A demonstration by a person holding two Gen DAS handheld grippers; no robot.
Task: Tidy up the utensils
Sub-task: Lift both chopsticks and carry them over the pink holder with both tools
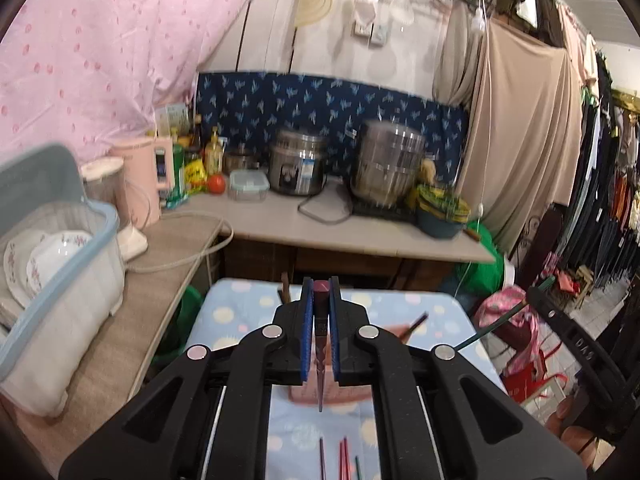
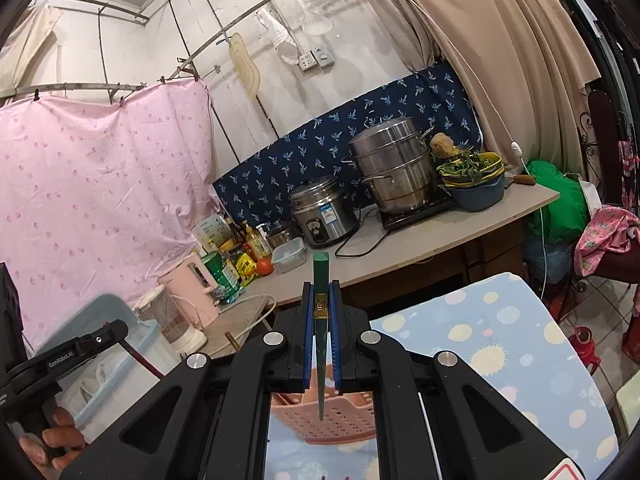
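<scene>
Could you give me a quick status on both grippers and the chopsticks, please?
Left gripper shut on maroon chopstick. Right gripper shut on green chopstick. Pink basket below, more chopsticks on table. Nothing blocking.

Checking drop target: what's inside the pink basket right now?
Pink basket: at least one dark chopstick sticks out of it. Its interior is mostly covered by the left gripper and right gripper.

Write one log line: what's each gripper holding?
left gripper: shut on maroon chopstick | right gripper: shut on green chopstick | pink basket: below
</scene>
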